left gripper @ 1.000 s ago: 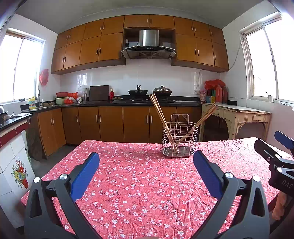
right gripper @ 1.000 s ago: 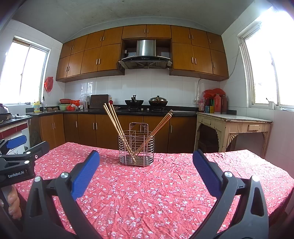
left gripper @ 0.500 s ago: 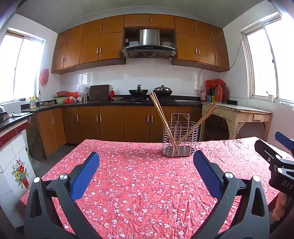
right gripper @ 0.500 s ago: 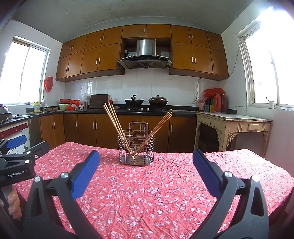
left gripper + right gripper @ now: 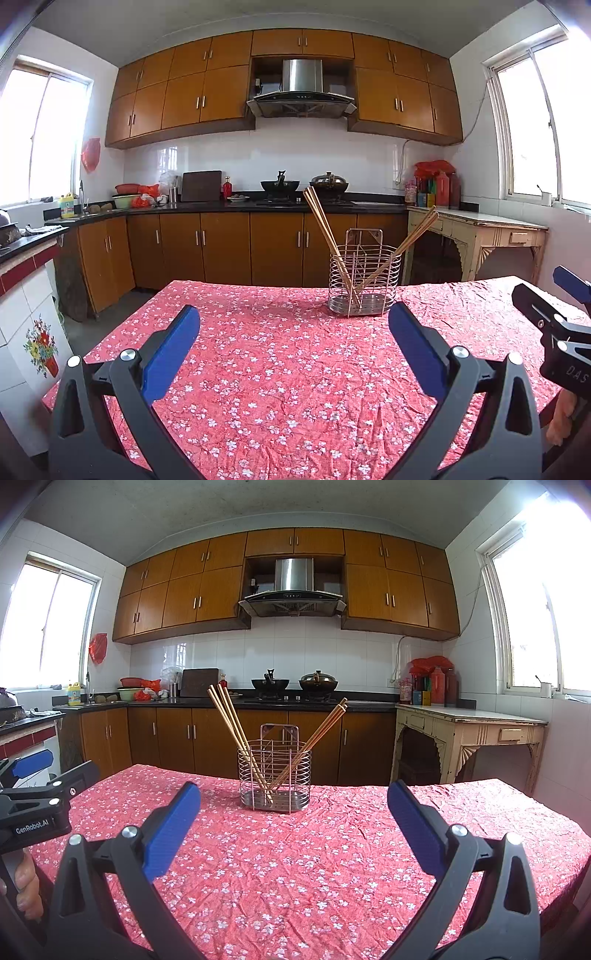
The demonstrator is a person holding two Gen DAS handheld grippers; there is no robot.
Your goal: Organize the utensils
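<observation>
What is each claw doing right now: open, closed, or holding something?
Left claw: open, holding nothing.
Right claw: open, holding nothing.

wooden chopsticks point(image 5: 236, 731) leaning apart, upright wire holder point(image 5: 275, 779), floral tablecloth point(image 5: 332, 867)

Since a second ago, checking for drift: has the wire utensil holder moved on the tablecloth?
No. The wire utensil holder keeps its place against the cabinet doors behind.

Both wrist views low over near desk point(image 5: 295, 369) edge, facing far kitchen wall; left view sits left of right view; both share chopstick holder point(image 5: 274, 775).
</observation>
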